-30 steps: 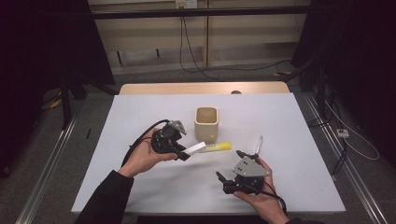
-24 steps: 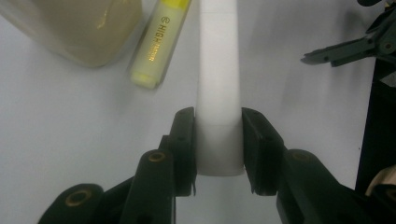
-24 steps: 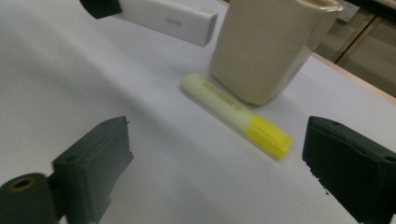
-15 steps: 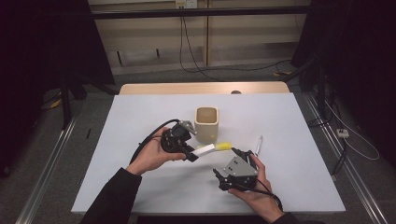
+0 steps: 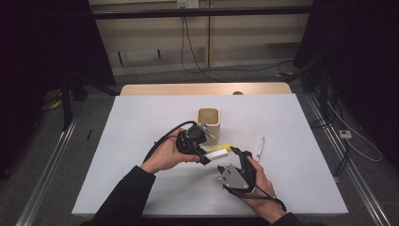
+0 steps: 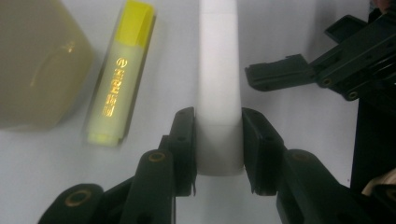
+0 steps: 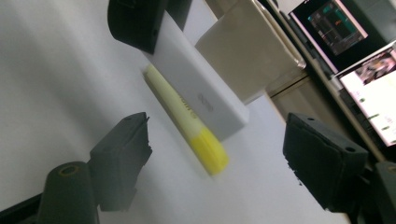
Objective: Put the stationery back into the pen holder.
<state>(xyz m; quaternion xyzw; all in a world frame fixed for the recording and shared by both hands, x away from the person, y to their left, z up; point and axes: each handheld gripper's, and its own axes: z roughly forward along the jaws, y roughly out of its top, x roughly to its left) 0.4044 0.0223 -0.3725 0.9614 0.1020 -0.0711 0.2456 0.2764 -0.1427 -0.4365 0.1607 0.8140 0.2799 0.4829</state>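
My left gripper (image 6: 218,117) is shut on a white bar (image 6: 218,79), held just above the table. A yellow highlighter (image 6: 119,79) lies beside the bar, next to a beige cup (image 5: 208,120). In the high view the left gripper (image 5: 203,153) points right, the bar (image 5: 217,152) sticking out toward my right gripper (image 5: 236,153). The right gripper (image 7: 222,154) is open and its jaws have just been closing. The highlighter's yellow cap (image 7: 210,156) and the bar's free end (image 7: 219,116) lie ahead between them, untouched.
A slim white pen (image 5: 260,148) lies on the white table (image 5: 141,122) to the right of the right hand. The cup (image 7: 252,56) stands just behind the bar. Cables trail from both grippers toward the near edge.
The left hand has carried the white bar rightward, past the cup, toward the right gripper. The right gripper has shifted left to face the bar and highlighter, and its jaws stand narrower.
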